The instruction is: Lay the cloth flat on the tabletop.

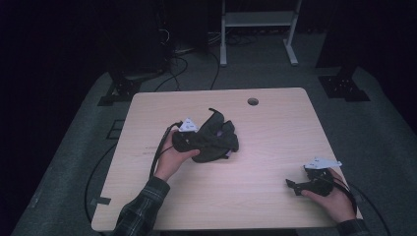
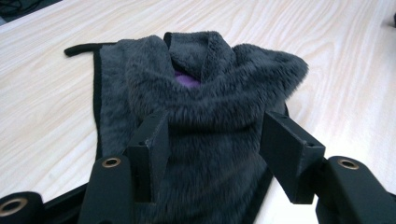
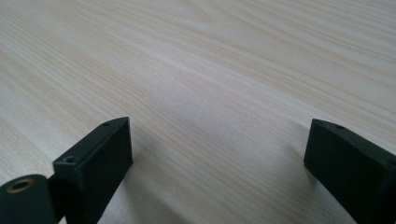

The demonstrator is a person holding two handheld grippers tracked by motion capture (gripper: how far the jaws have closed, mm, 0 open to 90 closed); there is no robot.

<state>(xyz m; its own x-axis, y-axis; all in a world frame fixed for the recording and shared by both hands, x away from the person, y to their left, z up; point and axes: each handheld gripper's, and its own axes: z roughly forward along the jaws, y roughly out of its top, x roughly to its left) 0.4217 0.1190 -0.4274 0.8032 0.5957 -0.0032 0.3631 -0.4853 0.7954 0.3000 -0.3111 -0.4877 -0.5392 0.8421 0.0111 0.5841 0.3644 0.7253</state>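
Note:
A dark grey fleece cloth (image 1: 215, 139) lies bunched near the middle of the pale wooden table (image 1: 275, 123). In the left gripper view the cloth (image 2: 210, 93) rises in a fuzzy fold with a bit of purple (image 2: 187, 80) deep in its crease, and a thin black strap trails off to the left. My left gripper (image 1: 194, 142) (image 2: 217, 126) is shut on the cloth, whose pile fills the gap between the two jaws. My right gripper (image 1: 291, 185) (image 3: 219, 135) rests low over bare table at the front right, open, jaws wide apart, nothing between them.
A round cable hole (image 1: 253, 102) sits near the table's far edge. Behind the table stand a white frame (image 1: 258, 19), black stand bases (image 1: 120, 88) (image 1: 344, 86) and loose cables (image 1: 172, 64) on grey floor. Each gripper's cable trails off the table's front.

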